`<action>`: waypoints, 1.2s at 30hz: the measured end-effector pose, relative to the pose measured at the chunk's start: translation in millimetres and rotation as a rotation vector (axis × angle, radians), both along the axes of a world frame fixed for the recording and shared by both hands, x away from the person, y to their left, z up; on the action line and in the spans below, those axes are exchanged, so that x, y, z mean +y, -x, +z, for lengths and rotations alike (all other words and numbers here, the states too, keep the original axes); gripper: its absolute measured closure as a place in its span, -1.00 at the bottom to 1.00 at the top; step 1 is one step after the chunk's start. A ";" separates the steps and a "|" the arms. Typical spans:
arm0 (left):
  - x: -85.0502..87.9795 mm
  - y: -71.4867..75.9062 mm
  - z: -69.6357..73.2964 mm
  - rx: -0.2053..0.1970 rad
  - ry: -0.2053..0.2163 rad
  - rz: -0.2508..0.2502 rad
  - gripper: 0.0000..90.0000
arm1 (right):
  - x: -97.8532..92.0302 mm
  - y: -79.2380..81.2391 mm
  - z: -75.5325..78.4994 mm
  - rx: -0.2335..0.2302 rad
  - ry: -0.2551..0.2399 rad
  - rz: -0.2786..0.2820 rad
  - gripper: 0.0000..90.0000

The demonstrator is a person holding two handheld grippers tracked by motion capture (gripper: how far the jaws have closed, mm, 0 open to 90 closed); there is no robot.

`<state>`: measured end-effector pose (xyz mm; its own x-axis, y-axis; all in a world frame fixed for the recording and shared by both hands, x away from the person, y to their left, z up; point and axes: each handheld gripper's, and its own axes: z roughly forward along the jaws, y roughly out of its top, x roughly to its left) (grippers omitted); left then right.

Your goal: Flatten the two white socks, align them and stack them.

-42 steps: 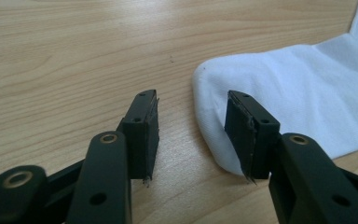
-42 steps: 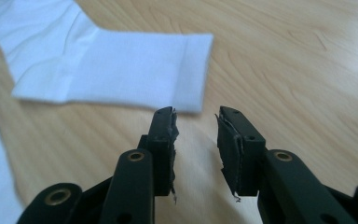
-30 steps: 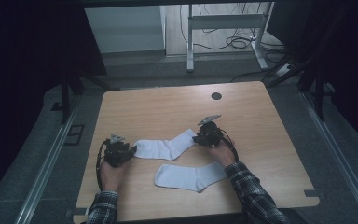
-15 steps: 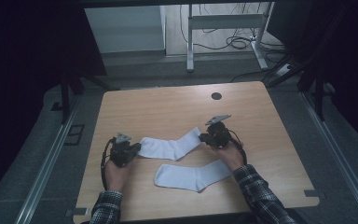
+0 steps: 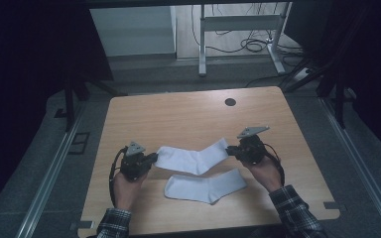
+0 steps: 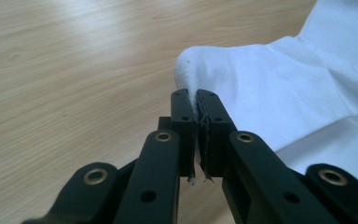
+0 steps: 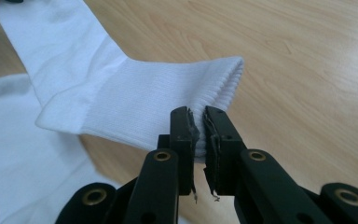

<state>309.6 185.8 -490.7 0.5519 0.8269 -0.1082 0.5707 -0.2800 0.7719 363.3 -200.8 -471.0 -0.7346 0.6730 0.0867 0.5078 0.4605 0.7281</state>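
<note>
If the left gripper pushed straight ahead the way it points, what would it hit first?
The left gripper already pinches the far sock at its toe; going on, it would likely just bunch that sock up.

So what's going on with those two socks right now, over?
Left gripper shut on far sock at the toe, right gripper shut on its cuff. Sock lifted at both ends. Near sock flat on table, close below. Nothing in the way.

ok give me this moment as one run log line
left gripper: shut on upper sock toe | right gripper: shut on upper sock cuff | lower sock: flat on table, untouched
</note>
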 end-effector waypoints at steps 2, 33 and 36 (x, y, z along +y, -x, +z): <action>-3.4 7.1 1.4 -0.003 0.000 -0.019 0.91 | -4.7 7.9 2.3 -0.001 0.005 0.008 0.80; -45.9 59.0 -24.8 0.016 -0.158 -0.068 0.32 | -35.5 66.5 -28.2 0.060 0.121 -0.005 0.40; -43.6 57.6 -22.3 0.020 -0.104 -0.061 0.17 | -33.2 64.4 -23.2 0.041 0.100 -0.015 0.32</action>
